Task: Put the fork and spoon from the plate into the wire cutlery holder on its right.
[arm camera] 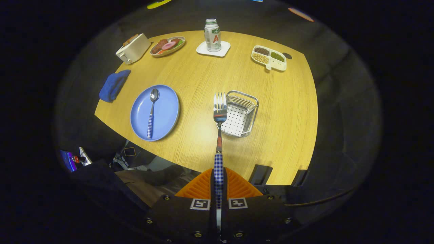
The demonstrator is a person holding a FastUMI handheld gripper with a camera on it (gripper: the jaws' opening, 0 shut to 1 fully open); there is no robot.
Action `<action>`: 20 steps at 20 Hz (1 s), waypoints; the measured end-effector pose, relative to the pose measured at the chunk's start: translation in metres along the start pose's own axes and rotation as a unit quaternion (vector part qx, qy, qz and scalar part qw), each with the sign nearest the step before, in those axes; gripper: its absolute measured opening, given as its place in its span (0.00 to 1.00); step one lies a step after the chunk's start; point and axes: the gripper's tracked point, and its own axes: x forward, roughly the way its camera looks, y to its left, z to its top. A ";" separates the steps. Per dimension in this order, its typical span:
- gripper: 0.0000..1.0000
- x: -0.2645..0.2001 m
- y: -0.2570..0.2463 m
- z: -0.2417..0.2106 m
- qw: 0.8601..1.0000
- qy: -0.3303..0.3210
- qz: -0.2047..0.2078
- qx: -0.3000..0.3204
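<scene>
My gripper (pixel 219 179) is shut on the checked handle of a fork (pixel 219 115), held high above the wooden table (pixel 288 112). The fork points away from me, its tines overlapping the left rim of the wire cutlery holder (pixel 241 118) below. The holder looks bare inside, with a perforated white floor. Left of it lies a blue plate (pixel 166 117) carrying a spoon (pixel 151 113) with a matching checked handle, bowl pointing away.
A blue cloth (pixel 113 85) lies left of the plate. Along the far edge stand a toaster (pixel 133 48), a food plate (pixel 167 45), a bottle (pixel 212 35) on a white coaster, and a divided snack tray (pixel 269 57). Clutter sits below the table's near edge.
</scene>
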 end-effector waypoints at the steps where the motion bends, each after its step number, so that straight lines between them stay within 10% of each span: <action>1: 0.06 -0.001 -0.007 -0.001 1.000 0.009 -0.003 0.001; 20: 0.06 0.021 -0.035 0.028 0.971 0.236 0.046 -0.018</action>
